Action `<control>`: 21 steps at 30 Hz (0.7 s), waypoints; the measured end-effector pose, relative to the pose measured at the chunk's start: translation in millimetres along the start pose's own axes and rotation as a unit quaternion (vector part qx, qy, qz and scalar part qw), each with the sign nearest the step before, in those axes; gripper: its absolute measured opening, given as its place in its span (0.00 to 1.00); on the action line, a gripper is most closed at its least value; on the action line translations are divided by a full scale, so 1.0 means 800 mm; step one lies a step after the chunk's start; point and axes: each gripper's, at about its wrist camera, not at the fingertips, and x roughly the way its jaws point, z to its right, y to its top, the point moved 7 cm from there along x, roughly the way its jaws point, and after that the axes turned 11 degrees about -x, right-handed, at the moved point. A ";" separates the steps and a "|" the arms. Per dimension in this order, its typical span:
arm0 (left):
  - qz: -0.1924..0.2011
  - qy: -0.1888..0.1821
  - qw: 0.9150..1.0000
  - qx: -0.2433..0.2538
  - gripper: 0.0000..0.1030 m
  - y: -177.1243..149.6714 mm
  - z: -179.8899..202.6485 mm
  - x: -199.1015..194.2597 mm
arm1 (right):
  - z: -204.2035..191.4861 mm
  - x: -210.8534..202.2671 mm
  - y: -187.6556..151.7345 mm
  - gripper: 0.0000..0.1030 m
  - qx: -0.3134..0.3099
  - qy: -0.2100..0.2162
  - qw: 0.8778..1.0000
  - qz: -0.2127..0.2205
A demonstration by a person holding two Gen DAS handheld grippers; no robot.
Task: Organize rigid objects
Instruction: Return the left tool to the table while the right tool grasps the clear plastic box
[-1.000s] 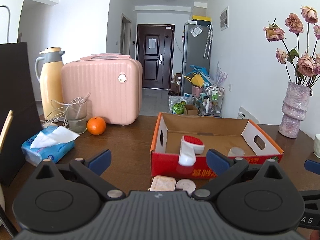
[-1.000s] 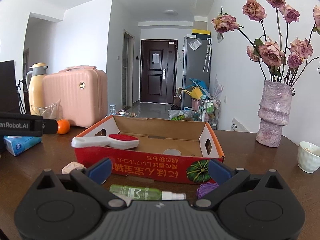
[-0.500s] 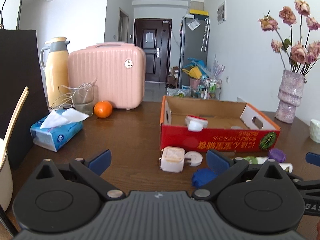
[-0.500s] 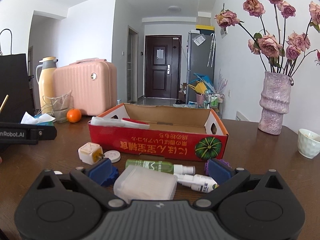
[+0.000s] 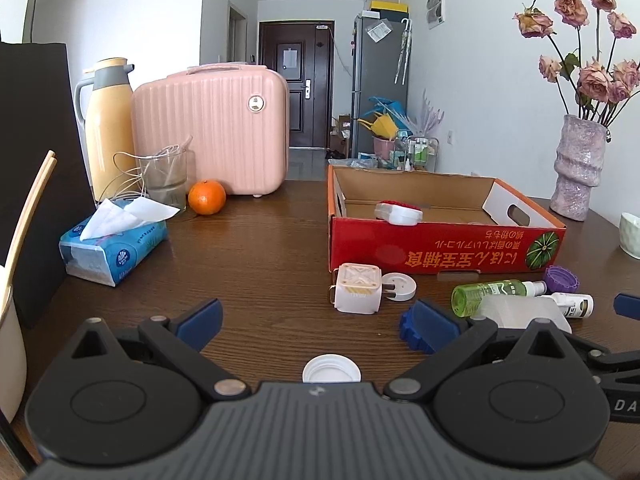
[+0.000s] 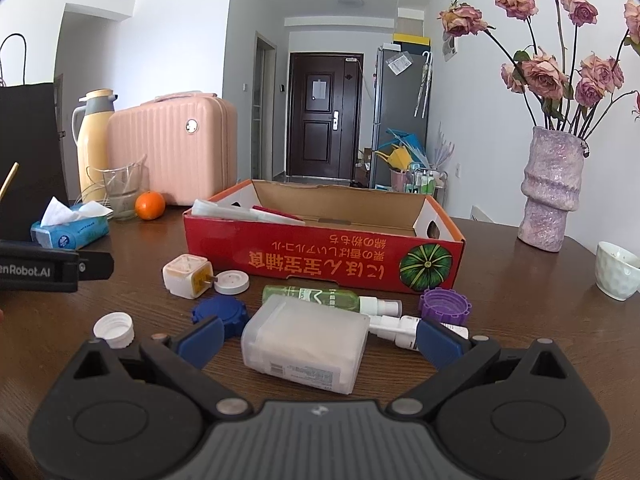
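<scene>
box: the red box (image 6: 324, 258) is set at 12 o'clock to take the hard things; a brush (image 5: 398, 213) is already laid inside | loose: white cap (image 5: 331, 368), plug (image 5: 357, 288), clear case (image 6: 304, 342) and green bottle (image 6: 320, 296) are left in front, within reach | left gripper (image 5: 316, 320): jaws spread, nothing held | right gripper (image 6: 318, 340): jaws spread, placed around the clear case, likely for a pick.

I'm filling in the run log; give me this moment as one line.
left gripper: open, empty | right gripper: open, over translucent plastic case | brush in red cardboard box
</scene>
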 end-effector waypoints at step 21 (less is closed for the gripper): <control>-0.020 0.020 0.999 -0.028 1.00 0.002 -0.023 0.014 | -0.006 0.106 -0.002 0.98 0.052 -0.056 0.991 -0.114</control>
